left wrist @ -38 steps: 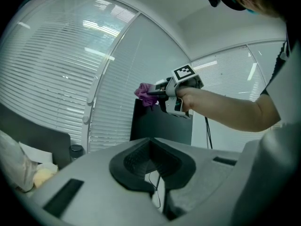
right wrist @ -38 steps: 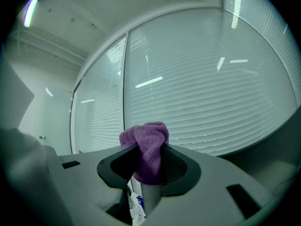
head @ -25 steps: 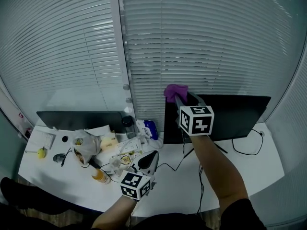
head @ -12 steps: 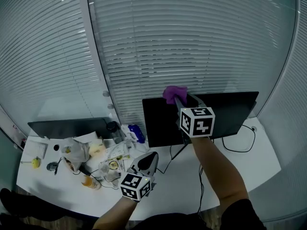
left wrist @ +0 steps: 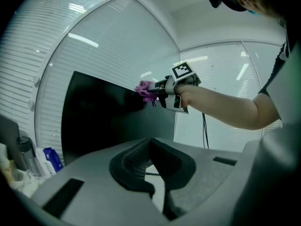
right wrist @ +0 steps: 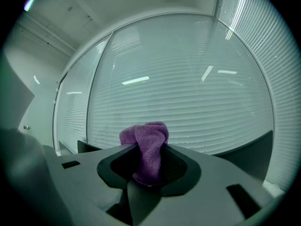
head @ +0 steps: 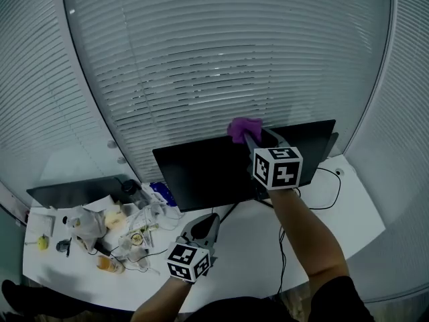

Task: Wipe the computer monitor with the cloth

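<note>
— Your right gripper (head: 251, 138) is clamped on the purple cloth (head: 244, 129). In the right gripper view the cloth (right wrist: 148, 145) is bunched between the jaws and bulges out above them.

— You're holding it high, too. The cloth sits at the top edge of the black monitor (head: 201, 172), right of the middle. From your left gripper view it (left wrist: 146, 91) looks pressed against the upper edge of the dark screen (left wrist: 103, 117), with your right arm stretched out to it.

— And your left gripper (head: 213, 217)?

— It's low, over the white desk (head: 348, 213), in front of the monitor and well apart from the cloth. Its own view (left wrist: 155, 182) shows the jaws drawn together with only a sliver of light between them and nothing held.

— What's around you on the desk?

— The half under your arms is bare apart from a thin black cable (head: 281, 247) trailing towards you. Another cable (head: 326, 188) loops at the monitor's right end. To your left there's a heap of clutter with a crumpled plastic bag (head: 86, 221) and a blue packet (head: 161, 193) just beside the monitor's lower left corner. Beyond that, a second dark monitor (head: 77, 190) stands at the far left end.

— And behind?

— White slatted blinds (head: 221, 59) cover the whole wall behind the desk, lowered, with grey uprights dividing them. The right gripper view shows them filling everything above the cloth, with bright strips of light on the slats.
</note>
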A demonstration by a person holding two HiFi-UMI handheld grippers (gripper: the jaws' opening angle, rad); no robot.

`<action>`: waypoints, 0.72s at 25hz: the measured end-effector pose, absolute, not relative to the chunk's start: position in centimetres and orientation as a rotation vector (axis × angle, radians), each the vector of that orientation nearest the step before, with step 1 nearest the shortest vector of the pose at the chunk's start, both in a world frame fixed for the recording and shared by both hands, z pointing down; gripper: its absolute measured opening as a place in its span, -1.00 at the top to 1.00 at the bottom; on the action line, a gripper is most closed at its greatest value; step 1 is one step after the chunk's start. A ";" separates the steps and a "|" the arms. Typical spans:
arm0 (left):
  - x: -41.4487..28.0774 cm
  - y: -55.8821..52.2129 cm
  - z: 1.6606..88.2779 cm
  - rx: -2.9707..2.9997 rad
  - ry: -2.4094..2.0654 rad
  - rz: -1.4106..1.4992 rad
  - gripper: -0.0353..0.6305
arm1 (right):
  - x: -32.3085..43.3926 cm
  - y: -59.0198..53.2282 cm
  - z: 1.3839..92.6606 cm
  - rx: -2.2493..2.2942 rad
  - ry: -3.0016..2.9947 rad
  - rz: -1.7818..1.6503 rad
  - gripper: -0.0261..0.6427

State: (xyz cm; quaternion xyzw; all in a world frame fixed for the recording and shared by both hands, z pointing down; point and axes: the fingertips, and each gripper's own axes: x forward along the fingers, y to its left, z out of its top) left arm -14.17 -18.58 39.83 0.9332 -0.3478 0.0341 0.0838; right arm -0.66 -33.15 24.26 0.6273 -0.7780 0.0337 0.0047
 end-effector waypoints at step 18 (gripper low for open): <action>2.3 -19.5 41.1 2.813 -0.929 0.194 0.88 | 21.3 -32.4 25.3 2.142 -2.381 0.195 0.50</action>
